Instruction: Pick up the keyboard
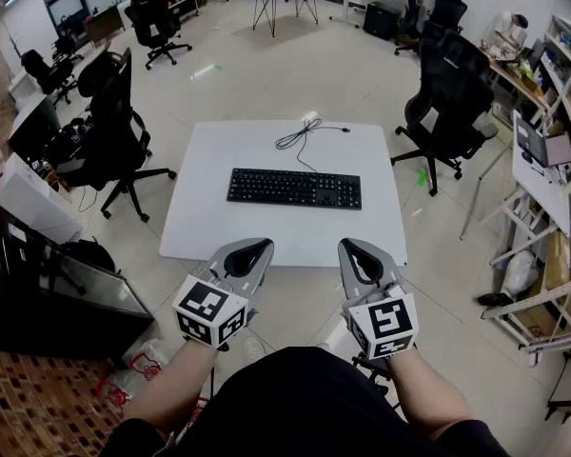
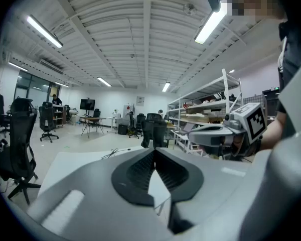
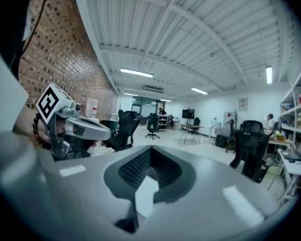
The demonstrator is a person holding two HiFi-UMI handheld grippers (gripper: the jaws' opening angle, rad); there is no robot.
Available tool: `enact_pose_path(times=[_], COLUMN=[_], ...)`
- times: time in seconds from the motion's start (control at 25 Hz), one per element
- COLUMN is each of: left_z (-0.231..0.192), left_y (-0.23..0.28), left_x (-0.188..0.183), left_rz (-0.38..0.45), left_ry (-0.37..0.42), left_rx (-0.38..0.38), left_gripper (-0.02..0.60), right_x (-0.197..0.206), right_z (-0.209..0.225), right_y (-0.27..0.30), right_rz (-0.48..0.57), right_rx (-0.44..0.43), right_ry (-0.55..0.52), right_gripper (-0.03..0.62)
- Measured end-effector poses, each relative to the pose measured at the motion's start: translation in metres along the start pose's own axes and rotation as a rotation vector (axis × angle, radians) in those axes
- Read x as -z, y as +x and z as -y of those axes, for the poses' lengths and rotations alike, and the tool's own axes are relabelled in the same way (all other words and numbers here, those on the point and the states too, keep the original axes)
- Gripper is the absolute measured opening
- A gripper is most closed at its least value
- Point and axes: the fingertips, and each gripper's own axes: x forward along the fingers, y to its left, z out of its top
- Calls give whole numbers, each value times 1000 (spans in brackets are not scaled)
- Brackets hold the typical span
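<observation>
A black keyboard (image 1: 294,188) is lying centred on a white counter (image 1: 209,222), with office chairs (image 1: 109,131) standing around on a pale floor (image 1: 362,74). The left gripper (image 1: 255,248) and right gripper (image 1: 351,248) are hovering at the counter's near edge, fingers closed together and empty.

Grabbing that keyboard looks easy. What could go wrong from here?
Both the left gripper and right gripper are shut; unless they open, they would likely just shove the keyboard. It lies flat and long, so a one-ended grip may tip it. Its loose cable could drag across the table.
</observation>
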Motion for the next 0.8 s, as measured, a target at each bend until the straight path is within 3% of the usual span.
enact_pose_path(times=[0.36, 0.8], left_z=[11, -15], left_y=[15, 32], left_x=[1, 9], left_rz=[-13, -33], left_ry=[-30, -102], left_rx=[-21, -133], left_gripper=[17, 57], right_x=[3, 10], right_z=[13, 22], right_y=[-9, -18], right_rz=[-2, -3], right_rx=[-40, -114], right_ry=[-6, -17], right_gripper=[2, 1])
